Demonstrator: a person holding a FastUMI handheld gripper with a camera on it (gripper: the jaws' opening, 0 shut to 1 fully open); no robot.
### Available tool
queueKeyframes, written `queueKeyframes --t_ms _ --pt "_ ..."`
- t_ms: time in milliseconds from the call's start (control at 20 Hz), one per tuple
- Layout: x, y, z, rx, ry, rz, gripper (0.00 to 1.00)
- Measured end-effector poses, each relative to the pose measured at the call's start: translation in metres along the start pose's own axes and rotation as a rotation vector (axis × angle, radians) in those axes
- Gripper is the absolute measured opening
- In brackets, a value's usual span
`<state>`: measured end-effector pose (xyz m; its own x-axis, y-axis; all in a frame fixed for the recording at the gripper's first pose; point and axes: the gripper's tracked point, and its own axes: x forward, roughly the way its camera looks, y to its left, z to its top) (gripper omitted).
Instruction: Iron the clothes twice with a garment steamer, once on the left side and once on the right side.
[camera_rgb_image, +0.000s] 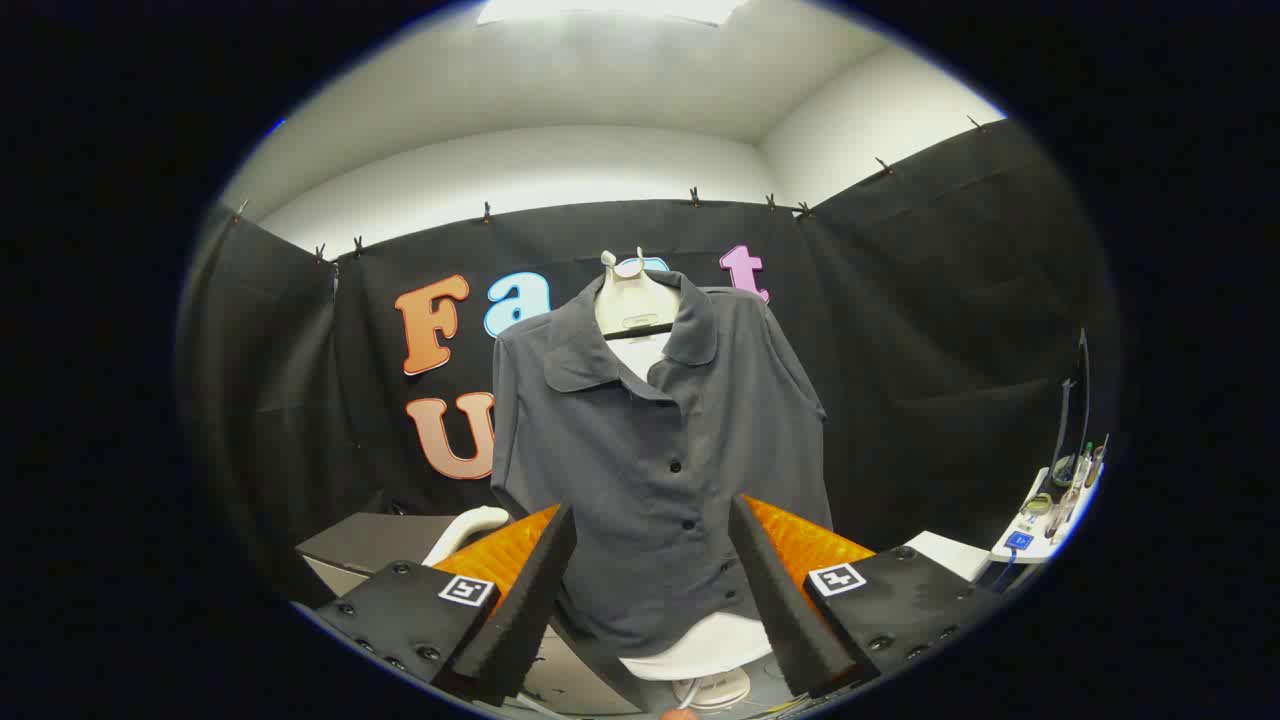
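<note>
Two passes: neither the left-side nor the right-side pass is looking begun, judging from how things lie now; the whole job is reading as left to do.
Booth wall: black cloth is hanging behind everything, clipped along its top edge, with pale wall and ceiling above it.
Shirt (655, 470): a dark grey buttoned shirt is hanging on a white form (632, 300), facing the gripper, well beyond the fingers and centred between them; its hem is falling just above a white rounded base (700, 650).
Gripper (650, 600): the fingers are standing wide apart, holding nothing, framing the shirt's lower front.
Steamer: I am guessing that the white curved piece (468, 528), showing past the left finger beside a grey box (375, 545), is part of it, but I cannot tell for sure; nothing is being gripped, so picking it up is looking like the first step.
Surface (950, 553): a pale corner is showing past the right finger.
Side clutter (1050, 510): a white tray of small tools is sitting well off beyond the right finger, clear of the shirt.
Obstacles: nothing is standing between the fingers and the shirt; the box and curved piece are crowding the shirt's left hem, which could be hampering a low pass there.
</note>
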<state>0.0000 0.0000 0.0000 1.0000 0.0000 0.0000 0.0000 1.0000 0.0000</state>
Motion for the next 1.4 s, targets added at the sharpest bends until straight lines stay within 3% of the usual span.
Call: queueKeyframes --t_ms 1100,1400 --pt "-0.001 -0.001 0.008 -0.053 -0.012 -0.047 0.98" --pt "0.010 0.038 0.018 -0.073 -0.021 0.014 0.98"
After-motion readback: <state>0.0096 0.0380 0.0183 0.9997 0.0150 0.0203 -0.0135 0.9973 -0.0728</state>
